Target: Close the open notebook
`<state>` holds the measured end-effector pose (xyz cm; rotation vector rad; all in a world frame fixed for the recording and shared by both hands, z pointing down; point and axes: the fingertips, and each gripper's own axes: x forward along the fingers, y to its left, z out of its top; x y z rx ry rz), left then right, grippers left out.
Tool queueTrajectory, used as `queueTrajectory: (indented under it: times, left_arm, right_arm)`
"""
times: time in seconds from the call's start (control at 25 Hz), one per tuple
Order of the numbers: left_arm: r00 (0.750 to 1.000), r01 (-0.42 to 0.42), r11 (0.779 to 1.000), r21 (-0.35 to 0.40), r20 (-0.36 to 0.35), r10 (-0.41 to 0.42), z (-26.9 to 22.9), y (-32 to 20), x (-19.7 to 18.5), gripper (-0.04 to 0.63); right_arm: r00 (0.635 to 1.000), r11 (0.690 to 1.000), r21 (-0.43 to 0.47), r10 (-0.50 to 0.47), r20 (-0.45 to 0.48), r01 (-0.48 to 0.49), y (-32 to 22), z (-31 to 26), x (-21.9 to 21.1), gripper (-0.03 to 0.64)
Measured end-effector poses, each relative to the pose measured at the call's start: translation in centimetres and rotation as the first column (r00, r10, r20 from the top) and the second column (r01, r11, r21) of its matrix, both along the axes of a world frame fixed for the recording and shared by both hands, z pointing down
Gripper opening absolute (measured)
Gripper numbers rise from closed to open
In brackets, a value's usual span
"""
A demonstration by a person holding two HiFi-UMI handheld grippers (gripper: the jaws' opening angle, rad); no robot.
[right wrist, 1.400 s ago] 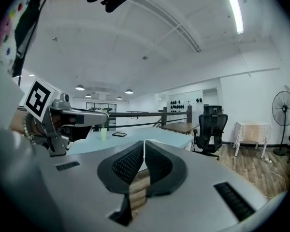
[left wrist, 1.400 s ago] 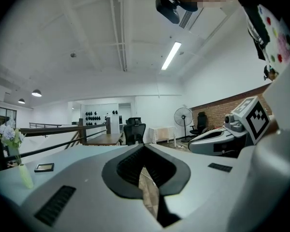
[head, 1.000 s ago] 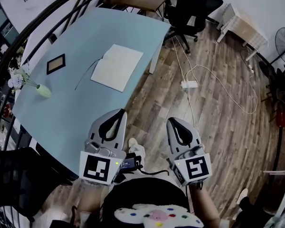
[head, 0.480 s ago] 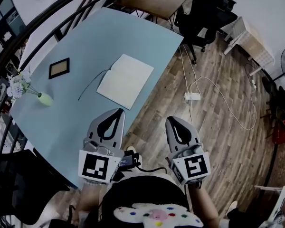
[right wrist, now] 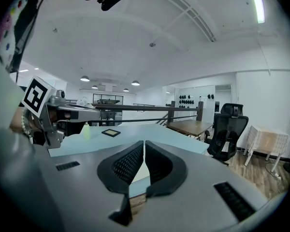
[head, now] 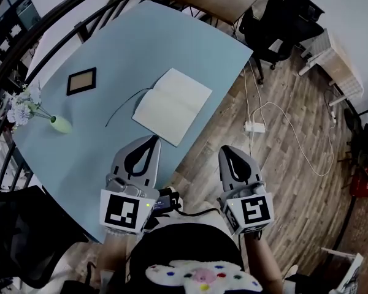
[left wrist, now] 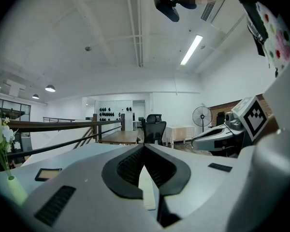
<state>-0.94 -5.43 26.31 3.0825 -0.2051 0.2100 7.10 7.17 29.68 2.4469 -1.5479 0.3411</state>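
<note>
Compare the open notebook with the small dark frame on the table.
The notebook is far bigger than the frame. The notebook is pale all over; the frame has a dark border. The notebook lies right of the frame in the head view. Both lie flat on the blue table.

I see even, bright light from a ceiling strip (left wrist: 192, 50) above the fingers (left wrist: 128, 168) (edges bend fisheye-round); corners perhaps darkened.

The left gripper (head: 152, 139) and the right gripper (head: 227, 149) are held side by side, a little apart, low in front of the body. Both point forward and slightly down. Each one has its jaws closed together, and nothing is between them.
</note>
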Motion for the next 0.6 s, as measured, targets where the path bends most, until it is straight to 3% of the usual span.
queueTrajectory:
  times: [0.6]
  left_arm:
    - [0.993,0.115,0.993,0.009,0.024,-0.115,0.7,-1.7,-0.5,0.017]
  right_arm:
    - [0.998,0.996,-0.056,-0.064,-0.001,0.064,-2.1,1.3,2.2,0.037]
